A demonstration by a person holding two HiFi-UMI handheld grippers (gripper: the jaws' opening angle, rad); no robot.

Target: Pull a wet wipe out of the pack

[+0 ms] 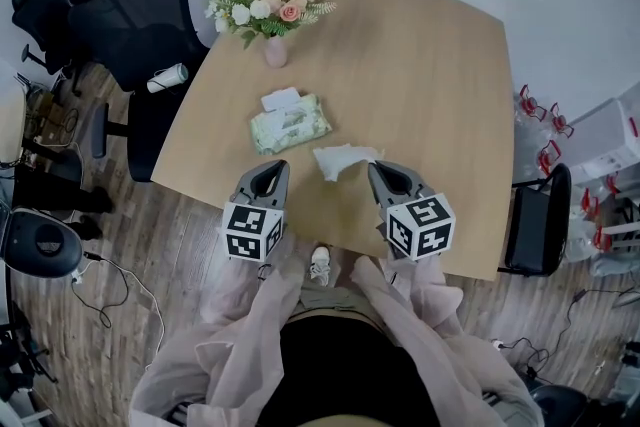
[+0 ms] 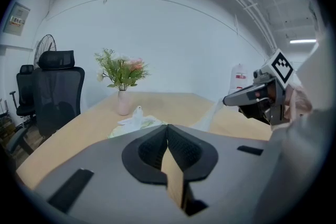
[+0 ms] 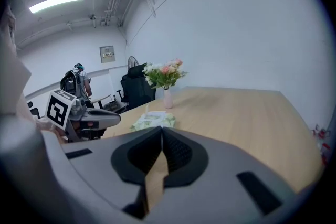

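Note:
The green wet wipe pack (image 1: 290,126) lies on the wooden table (image 1: 420,65), its white lid flap (image 1: 281,99) folded open at the far side. A crumpled white wipe (image 1: 342,159) is clear of the pack, just right of it. My right gripper (image 1: 376,167) is shut on the wipe's right end. In the left gripper view the wipe (image 2: 211,115) hangs from the right gripper (image 2: 227,100). My left gripper (image 1: 275,166) is shut and holds nothing, its tips just short of the pack's near edge. The pack (image 3: 152,121) also shows beyond the shut right jaws.
A pink vase of flowers (image 1: 272,10) stands at the far left of the table. A black office chair (image 1: 140,25) is off the left edge, another black chair (image 1: 535,220) off the right. The near table edge runs under both grippers.

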